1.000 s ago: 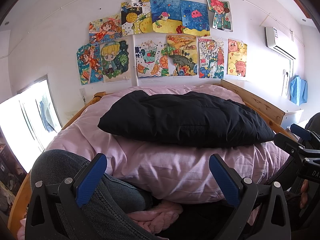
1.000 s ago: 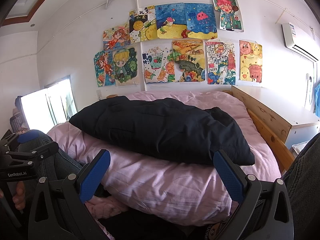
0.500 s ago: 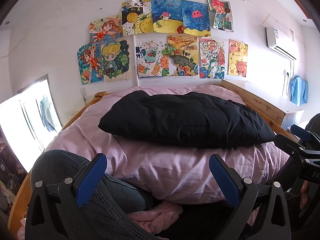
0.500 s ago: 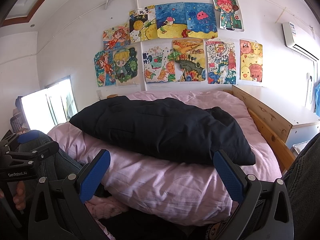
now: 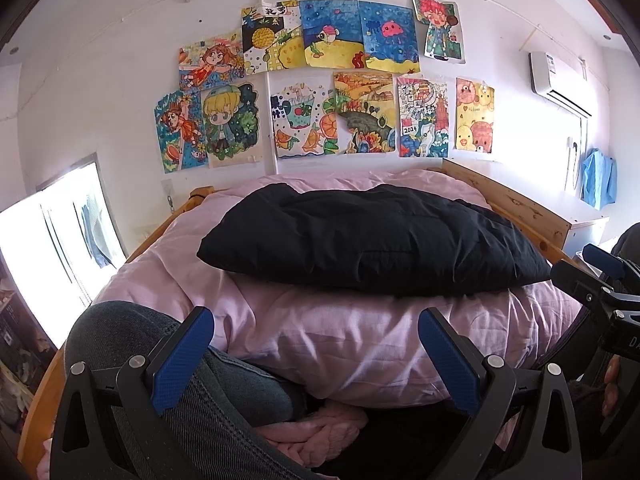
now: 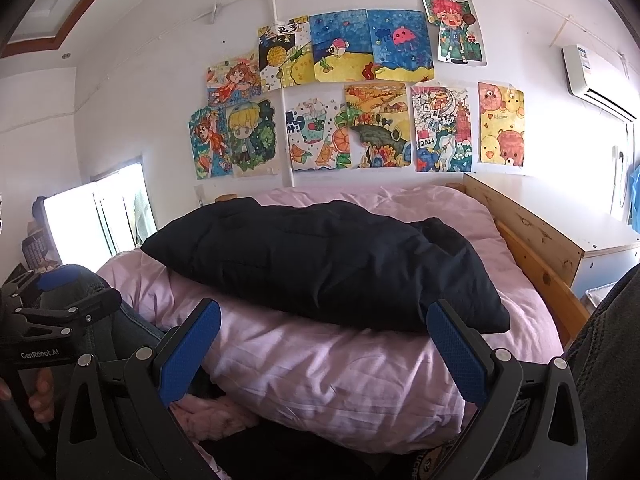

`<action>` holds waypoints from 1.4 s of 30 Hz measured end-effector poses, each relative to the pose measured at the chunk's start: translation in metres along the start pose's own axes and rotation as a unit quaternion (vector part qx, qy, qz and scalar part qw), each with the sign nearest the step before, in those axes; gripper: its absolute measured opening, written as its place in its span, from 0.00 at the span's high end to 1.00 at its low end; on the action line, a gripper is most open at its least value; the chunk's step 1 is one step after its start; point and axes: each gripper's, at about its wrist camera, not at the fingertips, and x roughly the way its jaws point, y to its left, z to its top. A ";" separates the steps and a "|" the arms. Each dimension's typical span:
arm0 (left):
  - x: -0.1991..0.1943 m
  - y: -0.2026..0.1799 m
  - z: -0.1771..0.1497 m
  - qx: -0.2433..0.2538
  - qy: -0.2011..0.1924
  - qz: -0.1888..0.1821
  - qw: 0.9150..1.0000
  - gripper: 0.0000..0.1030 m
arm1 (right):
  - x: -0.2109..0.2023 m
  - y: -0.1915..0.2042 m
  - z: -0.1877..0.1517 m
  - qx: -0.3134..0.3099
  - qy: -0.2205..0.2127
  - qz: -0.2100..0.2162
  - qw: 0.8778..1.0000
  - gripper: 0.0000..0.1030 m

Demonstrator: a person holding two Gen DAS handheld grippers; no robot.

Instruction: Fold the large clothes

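we hold the left gripper (image 5: 316,354) low at the near end of the bed, fingers spread wide with nothing between them, and the right gripper (image 6: 324,354) beside it in the same released state. the black padded garment (image 5: 372,240) lies across the middle of the pink duvet (image 5: 340,336), well apart from both tools, and it already looks like a compact slab, so we judge the fold to be either close to done or waiting for one more pass.

the risks from here come mostly from the material and the surface. the garment looks puffy and slick, so a shallow pinch on its near edge may catch only the outer shell and slip off as we lift. the duvet under it is soft and mounded, and a deep pinch could gather the pink cloth along with the black, dragging the bedding up with the fold. on the right side of the garment (image 6: 448,240) a bulge sits loosely on top; in our judgement it could spring open if we tug the slab unevenly. our knee in jeans (image 5: 152,360) sits just beside the left fingers (image 5: 184,354) and could block a low reach. the wooden bed frame (image 6: 536,272) is near on the right, so a wide swing might knock it.
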 end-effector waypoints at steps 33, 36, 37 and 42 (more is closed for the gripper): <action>0.002 0.017 0.001 0.005 0.000 -0.002 1.000 0.00 | 0.000 0.006 -0.001 0.002 -0.001 -0.003 1.000 0.01; 0.003 0.020 0.001 0.004 0.002 0.004 1.000 0.00 | 0.000 0.007 -0.001 0.003 -0.002 -0.004 1.000 0.01; 0.004 0.022 0.001 0.004 0.002 0.004 1.000 0.00 | 0.000 0.007 -0.001 0.003 -0.002 -0.004 1.000 0.01; 0.005 0.029 0.002 0.005 0.000 0.007 1.000 0.00 | 0.000 0.006 -0.001 0.003 -0.002 -0.003 1.000 0.01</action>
